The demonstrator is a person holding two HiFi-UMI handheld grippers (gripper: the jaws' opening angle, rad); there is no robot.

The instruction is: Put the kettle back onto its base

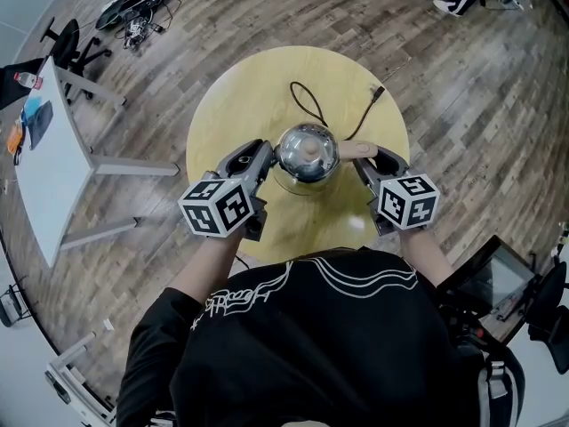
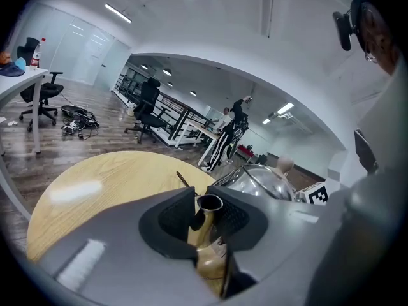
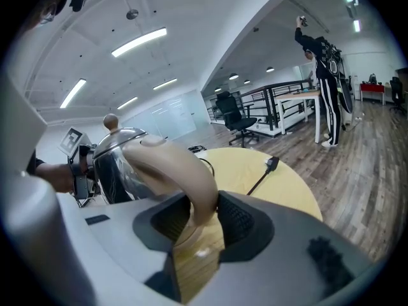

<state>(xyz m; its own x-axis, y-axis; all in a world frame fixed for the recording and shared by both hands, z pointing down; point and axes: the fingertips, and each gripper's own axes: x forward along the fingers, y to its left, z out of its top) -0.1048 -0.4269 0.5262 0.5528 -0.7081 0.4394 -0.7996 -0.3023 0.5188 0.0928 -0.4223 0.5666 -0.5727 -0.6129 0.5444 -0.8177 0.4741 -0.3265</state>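
Note:
A shiny steel kettle with a knobbed lid stands in the middle of the round yellow table. Under it shows the rim of a pale round base; whether the kettle rests on it I cannot tell. My left gripper is shut on the kettle's golden spout, pads on either side of it. My right gripper is shut on the beige curved handle. In the right gripper view the kettle body sits just left of the jaws.
A black cord loops across the far side of the table and ends in a plug. A white desk and an office chair stand to the left. A person stands far off.

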